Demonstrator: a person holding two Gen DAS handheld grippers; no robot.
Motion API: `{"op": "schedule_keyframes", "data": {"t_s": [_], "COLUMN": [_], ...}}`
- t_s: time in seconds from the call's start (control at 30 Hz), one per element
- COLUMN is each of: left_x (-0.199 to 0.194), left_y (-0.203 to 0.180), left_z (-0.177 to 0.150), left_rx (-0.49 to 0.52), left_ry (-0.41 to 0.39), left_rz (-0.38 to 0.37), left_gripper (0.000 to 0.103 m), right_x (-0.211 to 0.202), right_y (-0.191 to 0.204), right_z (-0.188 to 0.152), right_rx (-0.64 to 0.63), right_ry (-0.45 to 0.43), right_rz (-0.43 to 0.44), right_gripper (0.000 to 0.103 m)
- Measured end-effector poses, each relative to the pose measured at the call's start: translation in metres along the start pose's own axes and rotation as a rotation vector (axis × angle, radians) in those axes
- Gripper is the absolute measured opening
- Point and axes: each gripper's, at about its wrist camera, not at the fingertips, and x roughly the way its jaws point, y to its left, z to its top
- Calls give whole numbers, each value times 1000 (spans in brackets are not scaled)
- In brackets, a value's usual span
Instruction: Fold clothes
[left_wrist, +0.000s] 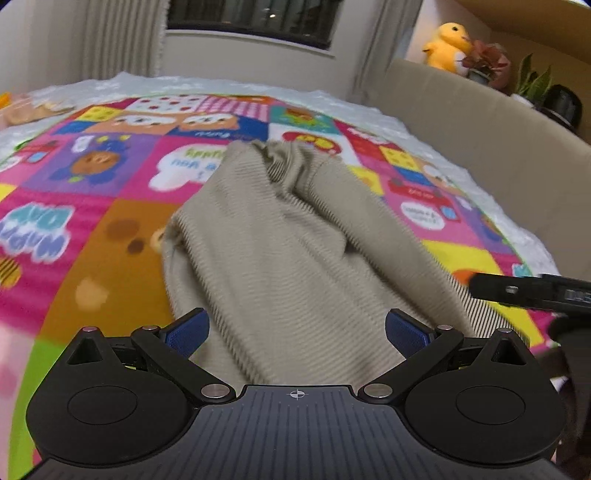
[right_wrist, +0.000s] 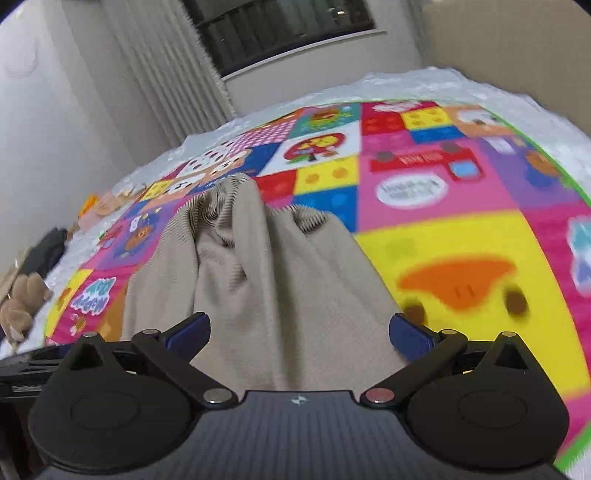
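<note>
A beige ribbed knit garment (left_wrist: 291, 243) lies rumpled on a colourful patchwork play mat (left_wrist: 92, 192), bunched into folds at its far end. My left gripper (left_wrist: 297, 332) is open, its blue pads (left_wrist: 188, 332) wide apart, with the garment's near edge between and under them. My right gripper (right_wrist: 299, 336) is also open over the same garment (right_wrist: 266, 266), blue pads (right_wrist: 410, 338) spread to either side of the cloth. The right gripper's black body shows at the right edge of the left wrist view (left_wrist: 528, 291). Neither gripper pinches the cloth.
The mat (right_wrist: 461, 221) lies on a white bumpy sheet (left_wrist: 369, 110). A beige headboard (left_wrist: 480, 129) carries a yellow plush toy (left_wrist: 447, 44) and plants (left_wrist: 491, 62). A brown teddy (right_wrist: 22, 302) and dark items (right_wrist: 48, 247) lie at the left; curtains (right_wrist: 162, 74) and a window behind.
</note>
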Motion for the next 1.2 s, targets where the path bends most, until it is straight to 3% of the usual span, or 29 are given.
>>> {"op": "schedule_keyframes", "data": {"t_s": [0.37,0.43,0.47,0.53,0.6,0.63,0.67,0.73,0.9,1.03,1.1,1.2], "left_x": [42,46,48,52,57,59,61,65,79,99,118,135], "left_y": [34,37,39,40,41,41,40,38,25,6,-2,13], "left_z": [50,56,58,62,64,65,65,64,68,79,85,102], "left_rx": [30,48,59,85,100,102,102,102,150,268,361,447], "left_ry": [-28,-25,-25,-23,-14,-9,-6,-3,-18,-9,3,17], "left_rz": [31,32,34,43,46,45,41,33,48,46,100,246], "left_gripper": [103,103,103,103,103,103,103,103,103,103,103,103], "right_x": [107,130,142,153,168,171,169,156,137,90,73,63], "right_y": [54,63,68,72,66,59,52,39,8,-10,-14,-13], "right_z": [87,93,91,83,81,85,92,105,95,71,53,24], "right_rx": [-420,-555,-656,-961,-1188,-1211,-1175,-977,-753,-525,-447,-411], "right_ry": [96,145,169,59,-177,-258,-298,-271,-157,-134,-121,-104], "right_rz": [-48,-104,-155,-349,-742,-844,-890,-812,-674,-433,-331,-242], "right_gripper": [103,103,103,103,103,103,103,103,103,103,103,103]}}
